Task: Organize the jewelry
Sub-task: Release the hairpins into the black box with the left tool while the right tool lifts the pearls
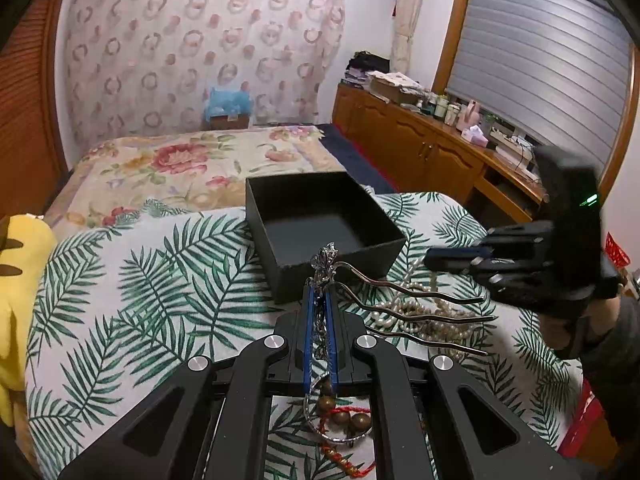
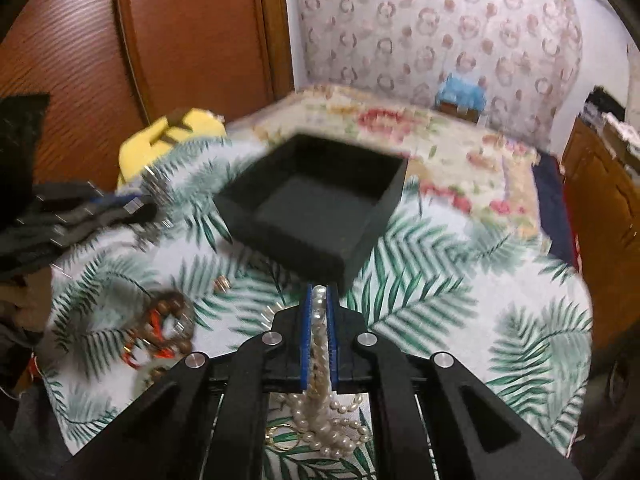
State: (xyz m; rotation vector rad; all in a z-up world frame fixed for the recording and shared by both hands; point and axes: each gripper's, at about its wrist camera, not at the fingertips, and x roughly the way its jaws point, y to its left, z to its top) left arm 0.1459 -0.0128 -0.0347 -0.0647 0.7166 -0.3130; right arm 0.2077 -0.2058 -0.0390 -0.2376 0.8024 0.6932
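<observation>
Left claw (image 1: 321, 294): blue-padded jaws closed on the ornate head of a silver three-pronged metal hair comb (image 1: 404, 304), prongs pointing right, held above the palm-leaf-print cloth (image 1: 132, 280) covering the bed. Right claw (image 2: 319, 300): jaws clamped on a strand of white pearl necklace (image 2: 320, 400), the rest bunched below it. An open square black box (image 2: 316, 204) sits near the cloth's far edge. A brown wooden-bead bracelet with red cord (image 2: 168, 328) lies toward the cloth's left edge.
</observation>
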